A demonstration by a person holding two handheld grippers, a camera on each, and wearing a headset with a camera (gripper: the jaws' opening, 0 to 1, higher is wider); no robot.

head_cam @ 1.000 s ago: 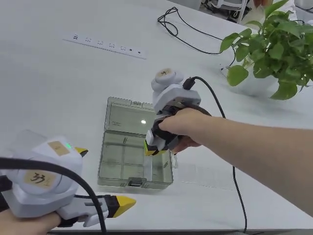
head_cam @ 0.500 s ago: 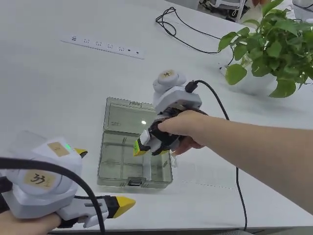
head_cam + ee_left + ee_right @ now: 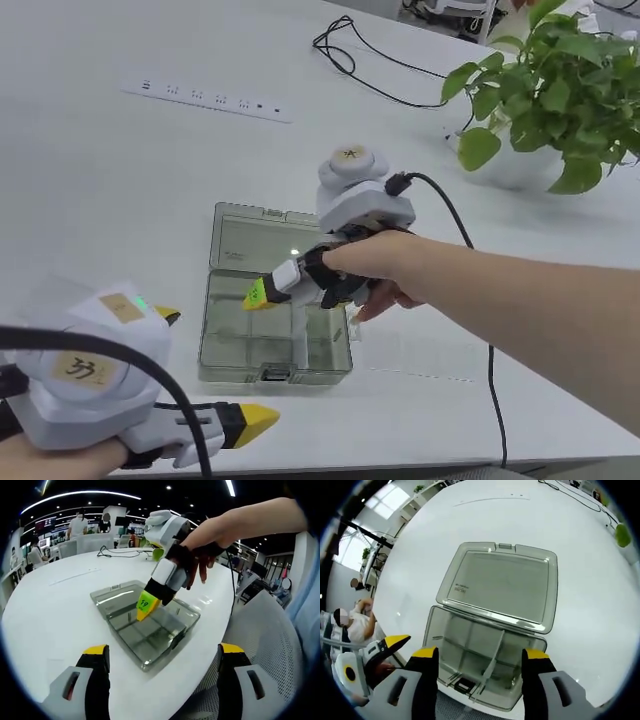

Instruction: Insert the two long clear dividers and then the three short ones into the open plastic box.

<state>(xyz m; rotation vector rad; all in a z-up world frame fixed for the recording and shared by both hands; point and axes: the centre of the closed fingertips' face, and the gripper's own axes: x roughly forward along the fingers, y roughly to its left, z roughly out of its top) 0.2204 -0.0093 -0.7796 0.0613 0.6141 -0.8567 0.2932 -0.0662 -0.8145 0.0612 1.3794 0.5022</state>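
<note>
Right gripper (image 3: pixel 481 655): released, jaws well apart with nothing between them. It hangs over the plastic box (image 3: pixel 485 650) and looks down into the base. In the head view it sits mid-frame (image 3: pixel 262 292), its yellow-green tip above the box's base.
Right hand (image 3: pixel 370 265): wrapped around that gripper's body, forearm running off to the right edge.
Left gripper (image 3: pixel 162 655): released and empty, jaws wide apart. In the head view it is at the lower left (image 3: pixel 210 365), off the box and beside its lower left corner.
Plastic box (image 3: pixel 222 345): open on the white surface (image 3: pixel 120 190), centre of the head view, with its lid (image 3: pixel 262 240) laid flat behind the base.
Dividers (image 3: pixel 492 660): clear strips stand inside the base and split it into compartments; I cannot tell how many are in.
From the left gripper view: the box (image 3: pixel 150 630) lies mid-frame, with the right gripper (image 3: pixel 146 605) tilted down just above it.
Upper left of the head view: a white power strip (image 3: pixel 205 97).
Upper right: a potted plant (image 3: pixel 550 80) and a black cable (image 3: pixel 380 75).
</note>
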